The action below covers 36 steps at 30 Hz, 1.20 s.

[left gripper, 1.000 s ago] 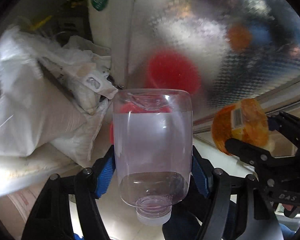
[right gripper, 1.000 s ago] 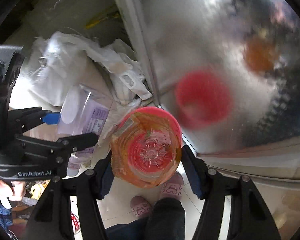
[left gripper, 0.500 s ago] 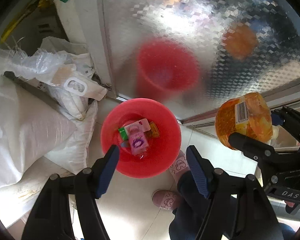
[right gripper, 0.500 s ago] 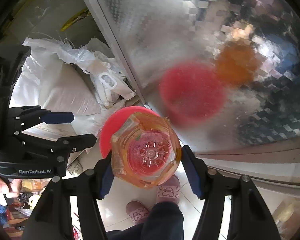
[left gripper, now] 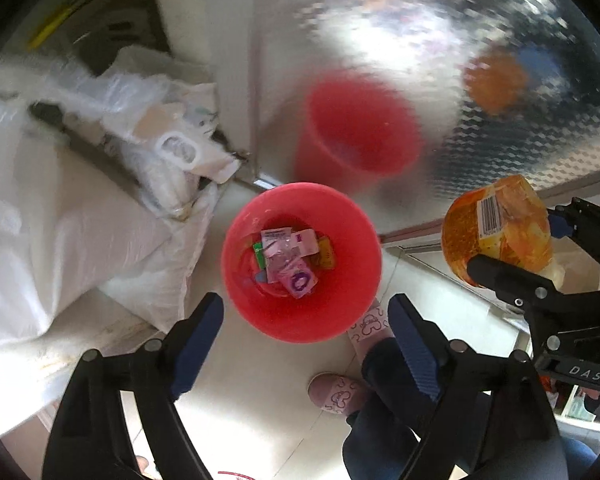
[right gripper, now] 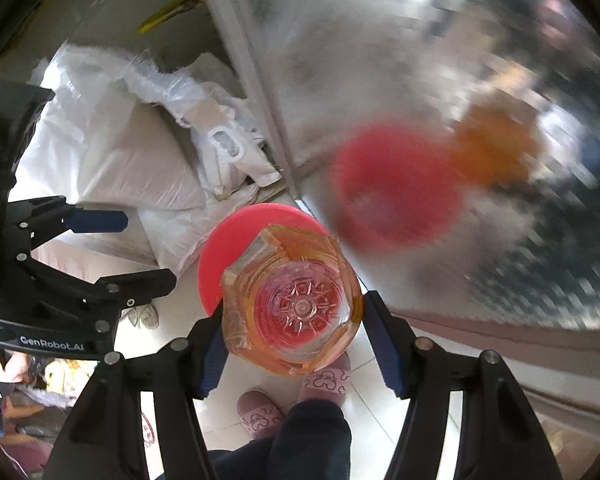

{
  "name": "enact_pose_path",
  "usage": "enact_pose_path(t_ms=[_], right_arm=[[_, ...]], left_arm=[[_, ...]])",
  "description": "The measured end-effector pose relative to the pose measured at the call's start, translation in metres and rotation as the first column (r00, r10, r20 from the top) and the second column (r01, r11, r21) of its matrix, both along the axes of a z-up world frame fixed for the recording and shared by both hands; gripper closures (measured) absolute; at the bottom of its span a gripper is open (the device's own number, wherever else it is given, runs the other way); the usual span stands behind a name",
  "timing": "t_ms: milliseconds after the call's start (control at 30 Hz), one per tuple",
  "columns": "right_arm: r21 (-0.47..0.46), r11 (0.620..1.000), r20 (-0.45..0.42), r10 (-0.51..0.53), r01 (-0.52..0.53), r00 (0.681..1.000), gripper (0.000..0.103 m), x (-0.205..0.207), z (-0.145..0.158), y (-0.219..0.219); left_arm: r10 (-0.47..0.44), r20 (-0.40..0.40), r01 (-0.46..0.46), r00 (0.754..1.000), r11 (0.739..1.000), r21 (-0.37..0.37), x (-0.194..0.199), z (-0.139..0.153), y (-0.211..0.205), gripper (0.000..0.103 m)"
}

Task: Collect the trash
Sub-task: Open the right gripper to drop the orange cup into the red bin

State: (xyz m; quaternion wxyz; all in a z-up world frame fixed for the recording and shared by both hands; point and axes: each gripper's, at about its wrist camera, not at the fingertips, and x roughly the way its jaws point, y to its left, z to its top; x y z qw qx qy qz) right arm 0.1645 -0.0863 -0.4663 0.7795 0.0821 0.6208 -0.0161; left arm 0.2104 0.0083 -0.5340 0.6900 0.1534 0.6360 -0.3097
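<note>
Red bin on the floor, one gripper empty and one grasping a bottle.

White sacks [left gripper: 60,240] fill the left of the frame; the red bin [left gripper: 300,320] stands in the centre, with wrappers [left gripper: 288,260] inside. The left gripper [left gripper: 304,344] hangs above it, its jaws just opened wider and released, nothing between them. The right gripper [right gripper: 292,320] is clenched on the orange bottle [right gripper: 292,304], over the bin rim.
</note>
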Motion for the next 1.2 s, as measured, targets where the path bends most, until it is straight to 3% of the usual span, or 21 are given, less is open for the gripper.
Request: enact_pose_path(t_ms=[333, 700, 1033, 1100, 1200], right_arm=[[0.003, 0.989, -0.019, 0.149, -0.149, 0.989, 0.043, 0.017, -0.009, 0.027], [0.005, 0.975, -0.063, 0.222, -0.222, 0.973, 0.041, 0.027, -0.025, 0.05], [-0.016, 0.969, -0.057, 0.247, -0.248, 0.967, 0.04, 0.025, -0.02, 0.059], [-0.011, 0.968, -0.061, 0.248, -0.249, 0.967, 0.039, 0.024, -0.019, 0.06], [-0.015, 0.969, -0.047, 0.247, -0.248, 0.968, 0.028, 0.022, -0.014, 0.059]], left_arm=[[0.15, -0.036, -0.149, 0.988, 0.989, 0.016, 0.007, -0.014, 0.039, 0.016], [0.225, -0.046, -0.223, 0.973, 0.974, 0.041, 0.007, -0.031, 0.07, 0.016], [0.256, -0.026, -0.255, 0.966, 0.967, 0.024, 0.005, -0.024, 0.08, 0.016], [0.256, -0.027, -0.255, 0.966, 0.967, 0.025, 0.004, -0.021, 0.08, 0.016], [0.249, -0.02, -0.249, 0.968, 0.968, 0.021, 0.002, -0.015, 0.08, 0.016]])
